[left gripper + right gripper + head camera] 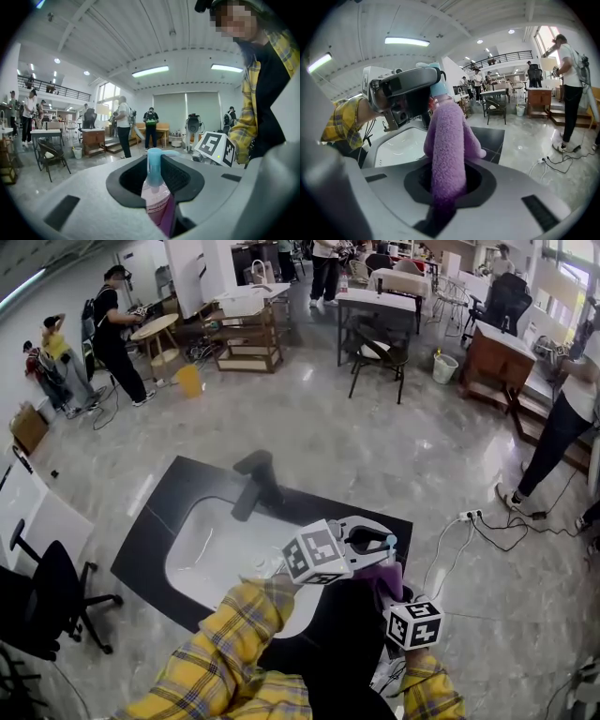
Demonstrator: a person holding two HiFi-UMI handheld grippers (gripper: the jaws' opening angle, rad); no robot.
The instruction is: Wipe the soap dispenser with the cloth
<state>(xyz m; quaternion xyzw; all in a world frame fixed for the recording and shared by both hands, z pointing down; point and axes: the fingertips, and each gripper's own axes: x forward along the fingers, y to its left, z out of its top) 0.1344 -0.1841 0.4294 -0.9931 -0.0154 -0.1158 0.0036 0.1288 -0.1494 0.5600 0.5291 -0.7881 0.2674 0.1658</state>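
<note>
Left gripper [157,185] is clamping the soap dispenser [154,199], jaws narrow and pressing on the pink bottle body, with the light blue pump head sticking up above them at centre frame. In the head view this gripper is sitting lower centre, over the near right edge of the white sink [202,554], and its marker cube [314,554] is facing the camera. The dispenser is being held off the black counter [155,521], tilted only a little from level, pump tip showing just right of the jaws.

Right gripper [447,185] is gripping the purple cloth [447,136], jaws closed on the fluffy fold. The cloth is standing up out of the jaws through the middle of the right gripper view and reaching the underside of the left gripper, where the blue pump is peeking out behind its top. Cloth and dispenser are looking in contact, but I cannot tell how firmly.

Black faucet [255,484] is sitting at the upper edge of the sink, well apart from both grippers. Yellow plaid sleeve [225,643] is filling the bottom centre of the head view. Several people are standing around the frame edges.
</note>
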